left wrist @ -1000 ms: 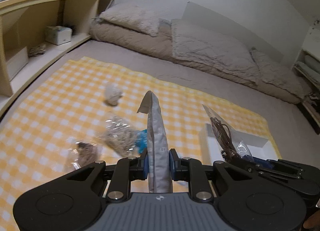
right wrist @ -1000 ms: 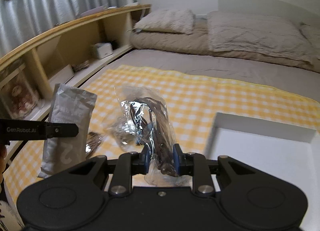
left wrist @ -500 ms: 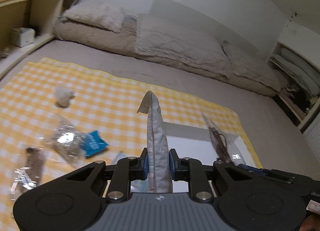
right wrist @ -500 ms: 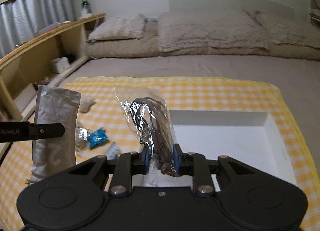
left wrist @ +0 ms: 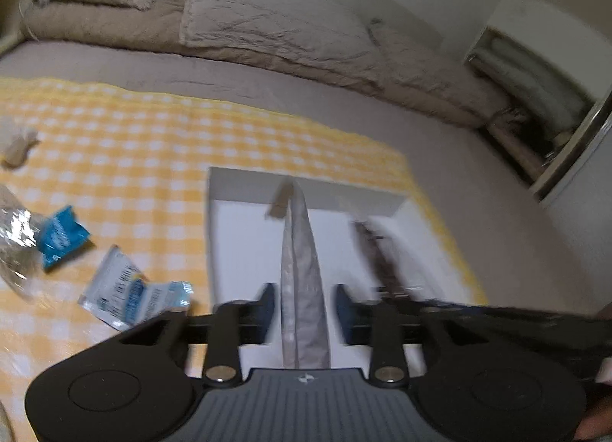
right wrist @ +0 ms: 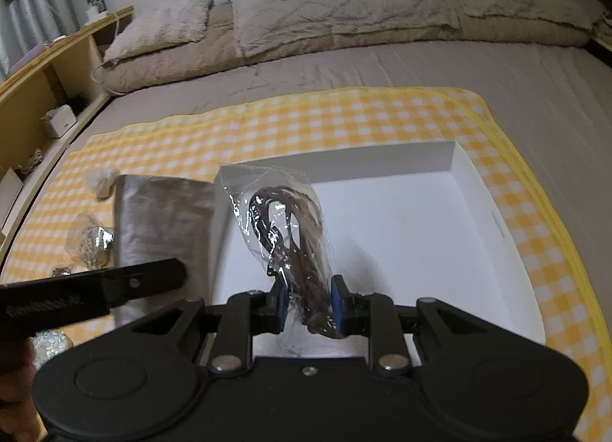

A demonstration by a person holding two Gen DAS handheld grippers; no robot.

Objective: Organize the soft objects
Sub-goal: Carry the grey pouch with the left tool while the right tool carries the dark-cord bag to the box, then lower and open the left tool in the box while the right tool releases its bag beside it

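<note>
Silver pouch (left wrist: 302, 269) is hanging edge-on over the white box (left wrist: 244, 247), left hand-held gripper (left wrist: 302, 306) jaws opening, pads already clear of it. L view risk: it's tipping onto the box wall & sliding out onto the yellow check cloth (left wrist: 153, 143).

R view: right hand-held gripper (right wrist: 308, 306) is clenching the clear bag of brown cord (right wrist: 285, 235) above the box; crinkly plastic may be slipping. Bed w/ beige bedding (right wrist: 336, 17) behind.

Two wrist views, angled down, close over white box (left wrist: 244, 247)
</note>
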